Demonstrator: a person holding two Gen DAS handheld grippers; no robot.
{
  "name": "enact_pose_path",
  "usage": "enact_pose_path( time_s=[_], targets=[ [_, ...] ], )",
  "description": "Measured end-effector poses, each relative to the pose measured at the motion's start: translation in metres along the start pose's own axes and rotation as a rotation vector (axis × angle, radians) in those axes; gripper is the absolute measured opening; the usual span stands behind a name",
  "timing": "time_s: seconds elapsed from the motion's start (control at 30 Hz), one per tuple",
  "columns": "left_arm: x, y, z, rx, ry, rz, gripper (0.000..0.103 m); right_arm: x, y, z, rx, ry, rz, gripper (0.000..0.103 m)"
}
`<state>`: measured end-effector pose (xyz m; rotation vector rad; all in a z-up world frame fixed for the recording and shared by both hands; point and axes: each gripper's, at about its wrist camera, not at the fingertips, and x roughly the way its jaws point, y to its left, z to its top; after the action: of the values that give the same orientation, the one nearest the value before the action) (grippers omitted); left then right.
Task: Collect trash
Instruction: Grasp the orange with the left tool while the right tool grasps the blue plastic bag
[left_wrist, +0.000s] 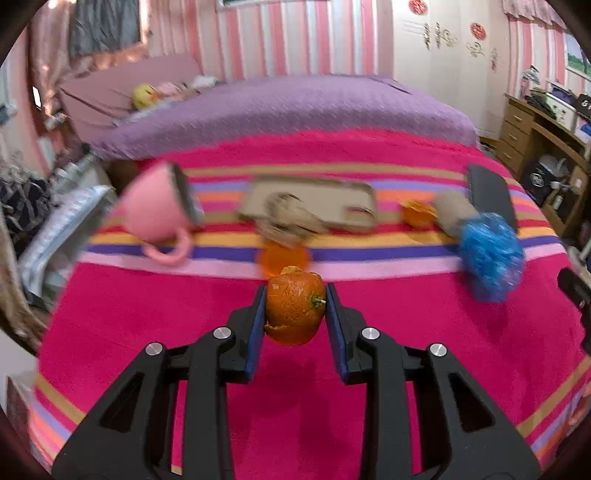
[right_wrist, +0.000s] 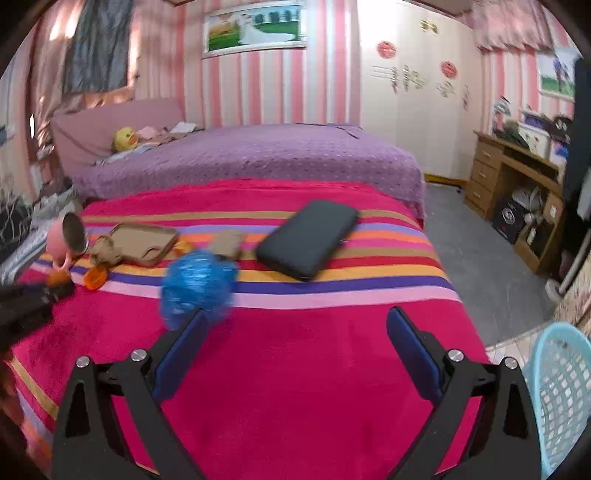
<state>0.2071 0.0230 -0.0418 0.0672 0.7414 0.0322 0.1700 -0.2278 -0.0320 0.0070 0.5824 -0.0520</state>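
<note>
My left gripper (left_wrist: 295, 295) is shut on a curled orange peel (left_wrist: 295, 308) and holds it just above the pink striped blanket (left_wrist: 406, 332). More scraps lie on the stripes beyond: an orange piece (left_wrist: 282, 258), crumpled brown paper (left_wrist: 284, 221), a second peel (left_wrist: 419, 212), a brown paper lump (left_wrist: 452, 212) and a crumpled blue plastic ball (left_wrist: 491, 258). My right gripper (right_wrist: 297, 314) stands open over the blanket with nothing between its fingers. The blue plastic ball (right_wrist: 199, 284) sits just beyond its left finger. The left gripper (right_wrist: 33, 299) shows at the far left of the right wrist view.
A pink cup (left_wrist: 159, 206) lies tipped at the left, next to a flat cardboard tray (left_wrist: 310, 203). A dark case (right_wrist: 308, 238) rests on the stripes. A light blue mesh basket (right_wrist: 561, 398) stands on the floor at the bed's right corner. A wooden desk (right_wrist: 509, 173) is beyond.
</note>
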Motion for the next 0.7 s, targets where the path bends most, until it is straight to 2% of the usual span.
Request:
enact_pose_path(
  time_s=[0.1, 0.27, 0.3, 0.37, 0.4, 0.43, 0.5, 0.6, 0.7],
  targets=[
    [-0.006, 0.016, 0.002, -0.021, -0.019, -0.009, 0.029, 0.014, 0.027, 0.002, -0.033, 0.026, 0.041, 0.095],
    [-0.001, 0.04, 0.007, -0.064, -0.009, 0.011, 0.029, 0.042, 0.057, 0.011, -0.083, 0.08, 0.054, 0.094],
    [0.0, 0.045, 0.007, -0.084, 0.0, 0.004, 0.029, 0.046, 0.06, 0.013, -0.083, 0.085, 0.062, 0.091],
    [0.001, 0.05, 0.007, -0.107, 0.007, -0.002, 0.029, 0.054, 0.063, 0.017, -0.086, 0.105, 0.082, 0.074],
    [0.001, 0.051, 0.007, -0.112, 0.006, -0.002, 0.029, 0.059, 0.066, 0.019, -0.092, 0.128, 0.096, 0.058],
    [0.0, 0.05, 0.007, -0.112, 0.004, -0.004, 0.029, 0.063, 0.068, 0.019, -0.099, 0.149, 0.108, 0.048],
    [-0.002, 0.048, 0.008, -0.112, -0.001, -0.013, 0.029, 0.065, 0.071, 0.016, -0.116, 0.167, 0.124, 0.04],
    [-0.008, 0.042, 0.008, -0.104, -0.014, -0.021, 0.029, 0.053, 0.064, 0.012, -0.113, 0.128, 0.115, 0.036],
    [-0.014, 0.033, 0.009, -0.1, -0.027, -0.031, 0.029, 0.033, 0.041, 0.009, -0.067, 0.075, 0.106, 0.035]
  ],
)
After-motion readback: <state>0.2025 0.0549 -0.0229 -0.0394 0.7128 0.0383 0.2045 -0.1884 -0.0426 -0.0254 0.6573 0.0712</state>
